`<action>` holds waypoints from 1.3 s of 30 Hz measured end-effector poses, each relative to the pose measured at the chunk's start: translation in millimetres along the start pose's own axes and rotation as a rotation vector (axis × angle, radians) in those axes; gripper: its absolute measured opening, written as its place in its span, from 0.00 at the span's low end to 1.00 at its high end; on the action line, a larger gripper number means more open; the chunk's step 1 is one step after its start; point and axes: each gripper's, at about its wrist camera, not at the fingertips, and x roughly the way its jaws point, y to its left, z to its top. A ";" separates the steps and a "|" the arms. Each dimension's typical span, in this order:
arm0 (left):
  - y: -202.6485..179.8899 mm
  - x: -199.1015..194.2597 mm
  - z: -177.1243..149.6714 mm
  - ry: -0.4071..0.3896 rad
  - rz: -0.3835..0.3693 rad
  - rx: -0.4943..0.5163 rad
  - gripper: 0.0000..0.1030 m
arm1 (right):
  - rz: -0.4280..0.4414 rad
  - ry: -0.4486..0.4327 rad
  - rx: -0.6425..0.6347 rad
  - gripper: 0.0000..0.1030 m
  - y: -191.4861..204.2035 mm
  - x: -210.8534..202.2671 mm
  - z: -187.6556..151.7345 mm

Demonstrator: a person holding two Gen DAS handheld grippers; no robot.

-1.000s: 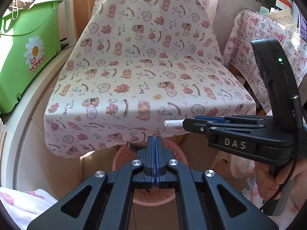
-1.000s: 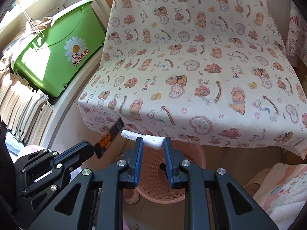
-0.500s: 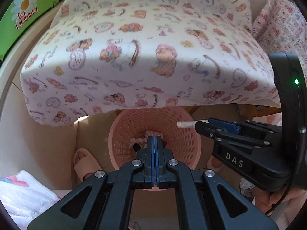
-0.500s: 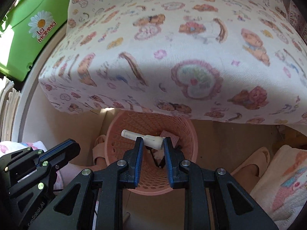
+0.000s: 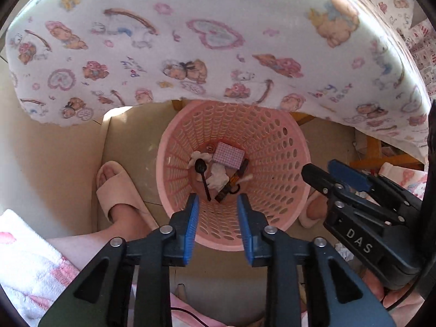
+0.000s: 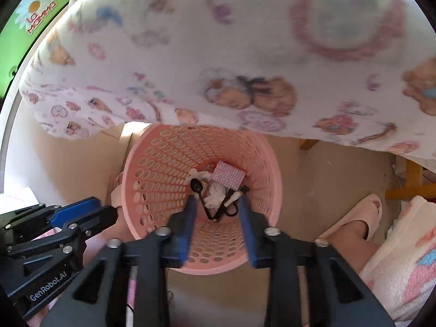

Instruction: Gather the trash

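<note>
Left hand-held gripper [image 5: 218,204], right hand-held gripper [image 6: 215,207] spread wide, empty; pink basket [image 5: 283,147] holds black spoon [image 5: 201,167], checkered box [image 5: 227,155].

Floor [image 5: 130,141] w/ pink basket [image 5: 297,169], slippers [image 5: 120,190].

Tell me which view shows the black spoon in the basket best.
The left wrist view: the black spoon lies sharp and whole among the trash in the pink basket. In the right wrist view the spoon is blurrier, its handle end beside the right claw's finger.

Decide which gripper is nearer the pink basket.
Too close to call: left gripper and right gripper both hang open over the pink basket, side by side.
</note>
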 end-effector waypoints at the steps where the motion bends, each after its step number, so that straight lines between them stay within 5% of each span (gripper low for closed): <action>1: 0.4 -3.2 -0.3 -0.012 0.006 -0.001 0.29 | -0.008 -0.011 0.002 0.46 -2.7 -3.5 -0.5; 11: 5.1 -61.5 -4.6 -0.238 0.079 0.009 0.45 | -0.014 -0.158 -0.041 0.57 0.2 -59.8 0.8; 28: 1.7 -166.7 -21.9 -0.691 0.151 0.034 0.99 | -0.037 -0.507 -0.063 0.86 -4.6 -178.4 -9.8; 39: 7.5 -185.6 -28.9 -0.785 0.166 0.008 0.99 | -0.067 -0.626 -0.090 0.99 -3.5 -204.8 -17.6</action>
